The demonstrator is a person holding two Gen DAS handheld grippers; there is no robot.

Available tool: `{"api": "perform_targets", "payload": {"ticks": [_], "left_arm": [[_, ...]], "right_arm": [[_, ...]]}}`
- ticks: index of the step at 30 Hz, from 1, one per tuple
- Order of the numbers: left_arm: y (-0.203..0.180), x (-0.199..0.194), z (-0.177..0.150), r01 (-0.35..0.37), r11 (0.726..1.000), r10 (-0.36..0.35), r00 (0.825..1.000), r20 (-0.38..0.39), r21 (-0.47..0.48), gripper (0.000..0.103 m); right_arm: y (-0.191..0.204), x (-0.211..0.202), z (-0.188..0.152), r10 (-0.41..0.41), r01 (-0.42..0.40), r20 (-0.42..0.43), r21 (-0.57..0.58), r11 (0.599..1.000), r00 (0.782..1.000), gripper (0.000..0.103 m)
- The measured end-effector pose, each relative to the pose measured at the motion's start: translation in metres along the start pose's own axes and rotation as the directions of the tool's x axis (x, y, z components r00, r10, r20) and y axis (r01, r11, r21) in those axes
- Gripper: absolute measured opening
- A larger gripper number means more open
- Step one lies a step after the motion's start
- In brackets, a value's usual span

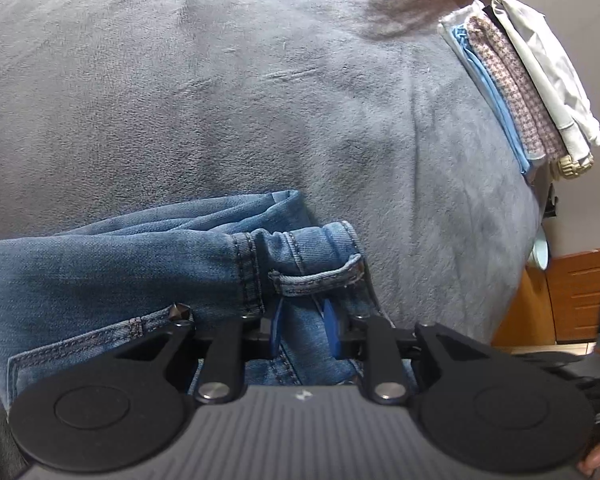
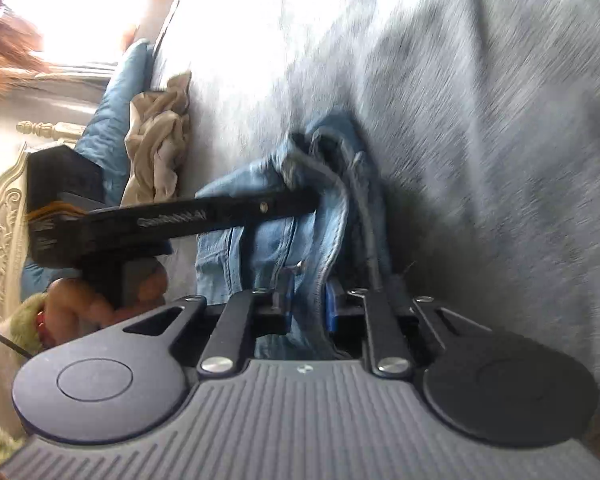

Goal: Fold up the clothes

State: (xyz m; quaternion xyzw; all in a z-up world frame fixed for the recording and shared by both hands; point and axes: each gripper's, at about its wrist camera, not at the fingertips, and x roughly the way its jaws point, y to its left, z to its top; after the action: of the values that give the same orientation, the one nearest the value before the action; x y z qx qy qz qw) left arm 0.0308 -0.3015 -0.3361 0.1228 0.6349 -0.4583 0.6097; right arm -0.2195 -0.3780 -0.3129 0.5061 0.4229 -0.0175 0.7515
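Denim fills both of my grips: my left gripper [image 1: 303, 330] has its blue pads nearly together on a bunched fold of the jeans [image 1: 112, 272] just below a belt loop [image 1: 320, 276]; my right gripper [image 2: 306, 304] is pinched just as narrowly on another thick gather of the same jeans, close by. In the right wrist view my left gripper reaches in from the side with its tip buried in the cloth, so both holds sit near each other at the waistband end; the jeans lie low over the grey blanket [image 1: 220, 80], though I cannot tell how much of them rests on it.

Risks, as I judge them: each pinch takes several layers, so the inner layers could slip out and the fold would skew; with both grips so close, the long legs, out of view, may drag or twist on the plush blanket; the right view is smeared with motion, so a fast swing could shake a seam loose.

No basket or bin shows. At the blanket's far edge a folded stack [image 1: 516, 80] sits in layers, pale blue, checked pink and off-white; a crumpled beige garment [image 2: 160, 148] lies beside a blue quilted pillow [image 2: 112, 120], loose and unfolded.
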Motion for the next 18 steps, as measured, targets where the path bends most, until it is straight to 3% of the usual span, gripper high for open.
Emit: {"api": "perform_targets", "payload": {"ticks": [5, 8, 10, 12, 14, 15, 18], "left_arm": [[0.002, 0.001, -0.002, 0.014, 1.0, -0.014, 1.0, 0.004, 0.012, 0.023], [0.001, 0.003, -0.003, 0.015, 0.999, -0.015, 1.0, 0.004, 0.035, 0.023], [0.001, 0.004, -0.004, 0.016, 0.999, -0.016, 1.0, 0.001, 0.046, 0.023], [0.0, 0.006, -0.005, 0.018, 0.998, -0.018, 1.0, -0.003, 0.057, 0.024], [0.0, 0.008, -0.006, 0.019, 0.998, -0.019, 1.0, -0.006, 0.067, 0.024], [0.0, 0.008, -0.007, 0.02, 0.997, -0.02, 1.0, -0.008, 0.072, 0.023], [-0.001, 0.009, -0.009, 0.017, 0.996, -0.017, 1.0, 0.003, 0.092, 0.021]], "right_arm": [[0.017, -0.023, -0.013, -0.02, 0.024, 0.035, -0.145, 0.989, 0.999, 0.021], [0.053, -0.014, -0.023, -0.017, 0.026, 0.032, -0.32, 0.947, 0.999, 0.02], [0.075, 0.005, -0.029, -0.046, 0.053, 0.027, -0.429, 0.902, 0.999, 0.013], [0.09, 0.023, -0.034, -0.091, 0.098, 0.04, -0.495, 0.864, 0.995, 0.01], [0.09, 0.042, -0.038, -0.154, 0.148, 0.028, -0.487, 0.861, 0.988, 0.009], [0.084, 0.052, -0.044, -0.249, 0.229, 0.026, -0.494, 0.839, 0.968, 0.002], [0.053, 0.066, -0.056, -0.342, 0.318, 0.026, -0.44, 0.84, 0.939, 0.001]]}}
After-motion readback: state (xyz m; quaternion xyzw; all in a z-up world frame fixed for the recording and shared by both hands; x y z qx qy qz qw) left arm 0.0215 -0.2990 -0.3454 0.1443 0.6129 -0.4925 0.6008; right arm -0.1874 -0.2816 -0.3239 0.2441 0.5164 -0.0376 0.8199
